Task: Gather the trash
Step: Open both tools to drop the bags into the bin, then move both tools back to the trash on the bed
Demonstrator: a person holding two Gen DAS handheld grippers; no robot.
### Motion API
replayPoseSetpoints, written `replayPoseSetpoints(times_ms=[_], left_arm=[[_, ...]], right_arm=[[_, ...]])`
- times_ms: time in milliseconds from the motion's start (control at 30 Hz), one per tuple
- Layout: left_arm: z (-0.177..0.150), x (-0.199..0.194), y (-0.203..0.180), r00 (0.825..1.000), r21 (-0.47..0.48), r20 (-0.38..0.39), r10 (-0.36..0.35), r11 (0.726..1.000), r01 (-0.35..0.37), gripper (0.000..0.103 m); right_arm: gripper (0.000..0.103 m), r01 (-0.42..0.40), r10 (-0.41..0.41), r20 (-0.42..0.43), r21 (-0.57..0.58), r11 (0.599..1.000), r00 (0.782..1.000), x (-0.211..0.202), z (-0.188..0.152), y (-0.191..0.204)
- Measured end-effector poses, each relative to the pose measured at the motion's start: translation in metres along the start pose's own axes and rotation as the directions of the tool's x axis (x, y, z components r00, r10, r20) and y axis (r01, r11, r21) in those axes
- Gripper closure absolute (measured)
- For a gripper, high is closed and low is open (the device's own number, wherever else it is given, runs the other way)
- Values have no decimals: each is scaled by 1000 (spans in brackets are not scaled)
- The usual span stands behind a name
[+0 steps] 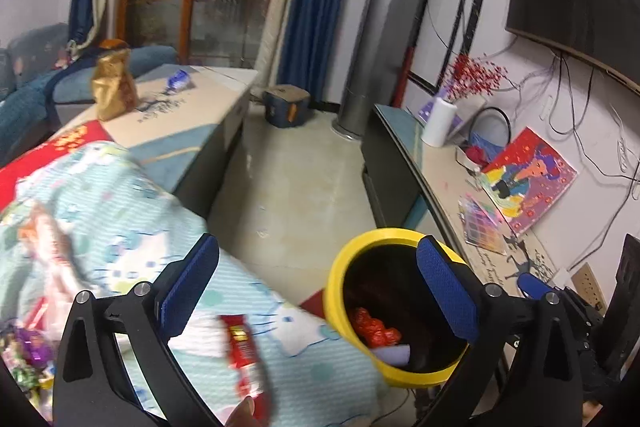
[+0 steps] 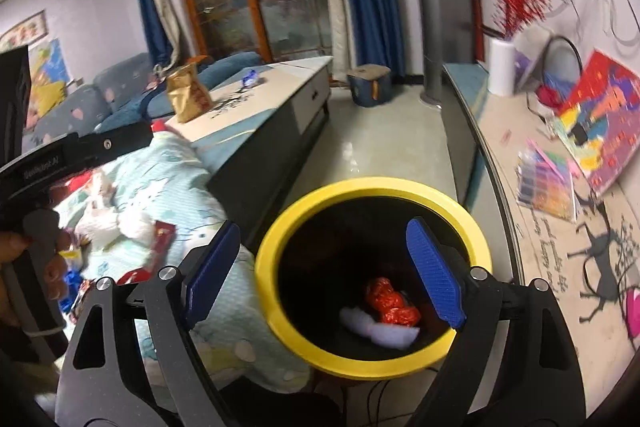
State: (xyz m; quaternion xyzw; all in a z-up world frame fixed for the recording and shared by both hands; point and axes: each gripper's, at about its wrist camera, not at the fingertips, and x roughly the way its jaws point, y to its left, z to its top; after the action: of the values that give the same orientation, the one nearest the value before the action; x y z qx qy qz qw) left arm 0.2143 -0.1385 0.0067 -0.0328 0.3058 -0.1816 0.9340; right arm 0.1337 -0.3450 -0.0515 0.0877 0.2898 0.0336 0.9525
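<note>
A yellow-rimmed black trash bin (image 1: pixel 340 291) (image 2: pixel 372 187) stands beside a table covered with a light blue cartoon cloth (image 1: pixel 120 219) (image 2: pixel 168 187). Inside the bin lie crumpled red wrappers (image 1: pixel 374 329) (image 2: pixel 390 301) and white paper (image 2: pixel 378 329). My left gripper (image 1: pixel 320 291) is open and empty above the cloth's edge and the bin. A red wrapper (image 1: pixel 242 351) lies on the cloth below it. My right gripper (image 2: pixel 326 267) is open and empty over the bin's mouth. More wrappers (image 2: pixel 160 239) and white tissue (image 2: pixel 120 223) lie on the cloth at left.
A long low cabinet (image 1: pixel 192 115) carries a gold snack bag (image 1: pixel 112 83) and a blue wrapper (image 1: pixel 178 79). A side counter (image 2: pixel 560 227) at right holds pictures, a paper roll (image 2: pixel 502 67) and red flowers. A blue stool (image 2: pixel 370 85) and a grey tower (image 1: pixel 380 27) stand on the floor.
</note>
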Motion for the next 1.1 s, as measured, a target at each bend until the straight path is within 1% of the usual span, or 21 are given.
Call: replayPoseSetpoints(times_ms=[100,200,367,500,600,867,1100], left_arm=[[0,-20,16,999,-23,34,28,999,-27,7],[0,-37,30,997,-60,59,46,997,-43,7],[1,-63,50,991,-92,109,81,993,-71,7],[-1,-77,64,986,-107,129,109,990,-95,7],[-4,-87,79,982,-134,135,133,984,-115,7],[-9,-104,119,970,-195,138,198,966,-169,7],[-16,-114,152,961,-242,119,250,946,-216,7]], right_arm=[[22,-21,22,25,-38,999,999,-7,2,18],[17,-41,44,44,-68,997,998,-14,2,37],[17,-74,81,60,-109,991,995,-22,3,65],[16,-102,111,61,-136,985,992,-27,2,83],[14,-123,132,55,-150,981,990,-30,-1,95],[14,-170,176,16,-181,969,984,-24,-8,130],[14,-225,225,-25,-205,953,974,-13,-13,156]])
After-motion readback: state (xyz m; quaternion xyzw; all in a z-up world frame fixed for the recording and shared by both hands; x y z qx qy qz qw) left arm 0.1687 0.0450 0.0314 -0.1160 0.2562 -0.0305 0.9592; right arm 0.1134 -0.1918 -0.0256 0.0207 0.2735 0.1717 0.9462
